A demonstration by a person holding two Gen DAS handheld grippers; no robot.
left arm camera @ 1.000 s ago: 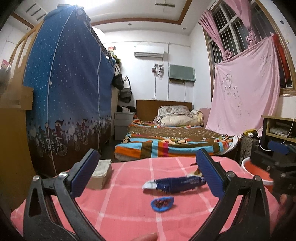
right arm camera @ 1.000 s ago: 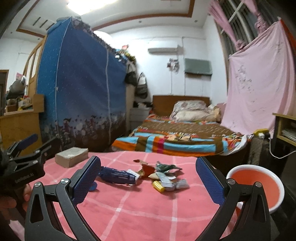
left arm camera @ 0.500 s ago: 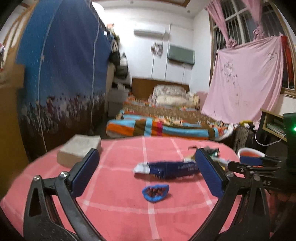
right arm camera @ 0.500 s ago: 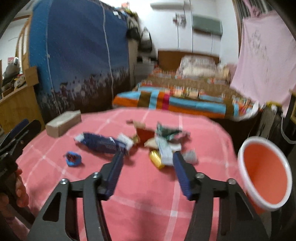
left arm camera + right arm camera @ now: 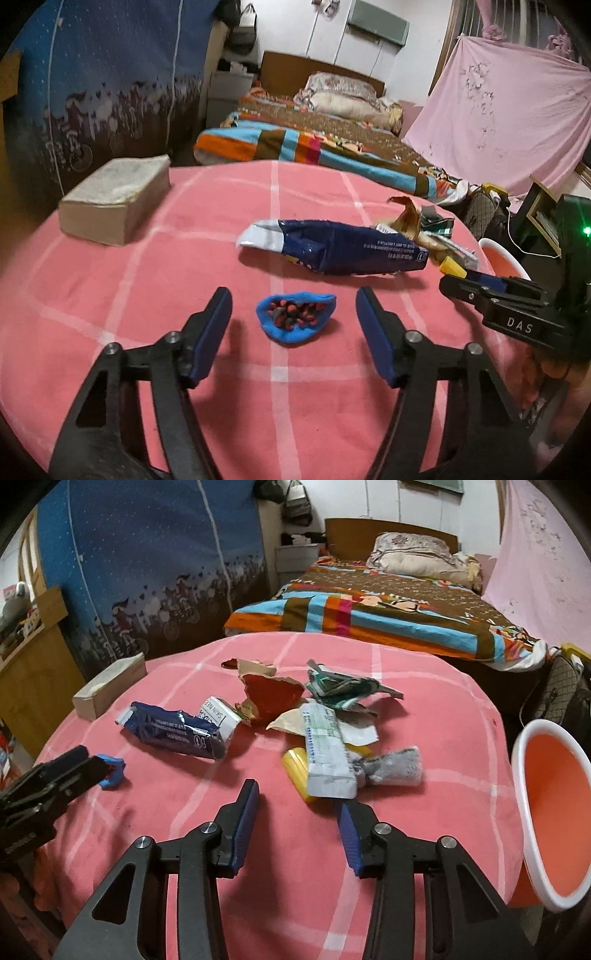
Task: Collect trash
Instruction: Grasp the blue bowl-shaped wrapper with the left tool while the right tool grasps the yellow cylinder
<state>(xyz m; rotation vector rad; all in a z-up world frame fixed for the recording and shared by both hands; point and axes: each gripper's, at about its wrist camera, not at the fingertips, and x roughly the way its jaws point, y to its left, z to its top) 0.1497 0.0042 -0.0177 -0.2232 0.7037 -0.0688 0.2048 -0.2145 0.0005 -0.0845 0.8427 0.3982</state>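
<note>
Closing, left gripper (image 5: 293, 317) jaws either side of small blue wrapper (image 5: 295, 321) on pink bench (image 5: 147, 280), pads not yet touching it. Closing too, right gripper (image 5: 299, 812) jaws, nothing between them, just before white carton (image 5: 325, 753) and yellow piece (image 5: 295, 771). Nearby lay dark blue packet (image 5: 351, 251); orange bin (image 5: 554, 812) stood beside bench edge.

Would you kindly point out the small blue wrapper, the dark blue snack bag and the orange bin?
small blue wrapper (image 5: 295, 321), left wrist view, its open middle.
dark blue snack bag (image 5: 173, 729), right wrist view, its crinkled body.
orange bin (image 5: 554, 812), right wrist view, inner wall.
</note>
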